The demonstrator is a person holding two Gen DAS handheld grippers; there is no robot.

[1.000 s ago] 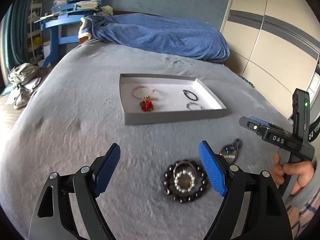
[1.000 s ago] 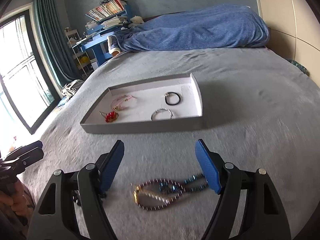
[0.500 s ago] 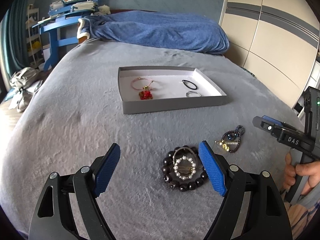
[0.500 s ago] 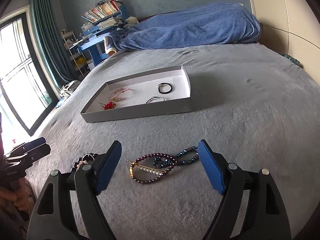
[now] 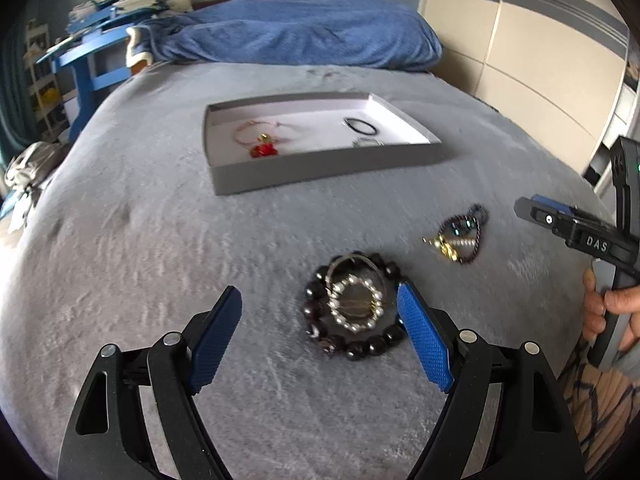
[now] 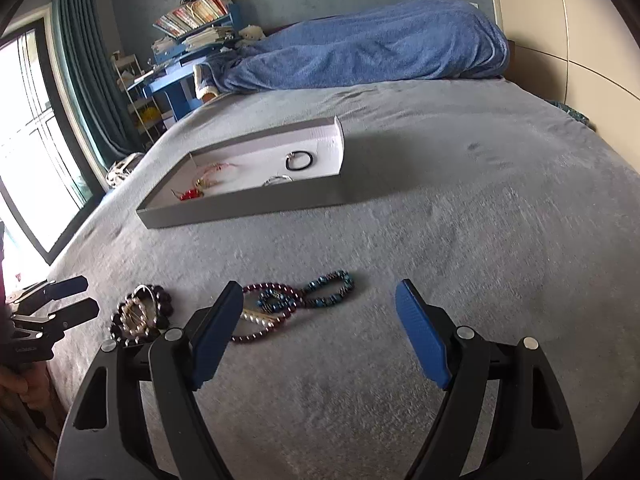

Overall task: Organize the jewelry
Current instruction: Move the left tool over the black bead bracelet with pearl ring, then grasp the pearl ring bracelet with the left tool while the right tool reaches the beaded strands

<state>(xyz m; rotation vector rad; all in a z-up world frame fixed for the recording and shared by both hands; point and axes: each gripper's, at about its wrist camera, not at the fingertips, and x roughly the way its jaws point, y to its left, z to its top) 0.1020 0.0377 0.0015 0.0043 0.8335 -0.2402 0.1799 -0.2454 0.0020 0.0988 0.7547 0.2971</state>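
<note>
Jewelry — glossy dark bead bracelet (image 5: 352,312) ringing pearls — lies on plush grey blanket (image 5: 160,248); left claw (image 5: 320,334), right claw (image 6: 320,332) both wide.

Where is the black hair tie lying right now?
In both wrist views the black hair tie lies inside the grey tray, toward its far right corner, just beyond the silver ring.

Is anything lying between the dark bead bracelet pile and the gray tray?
Nothing visible does: only bare gray blanket separates the dark bead bracelet pile from the gray tray, whose near wall must be cleared.
</note>
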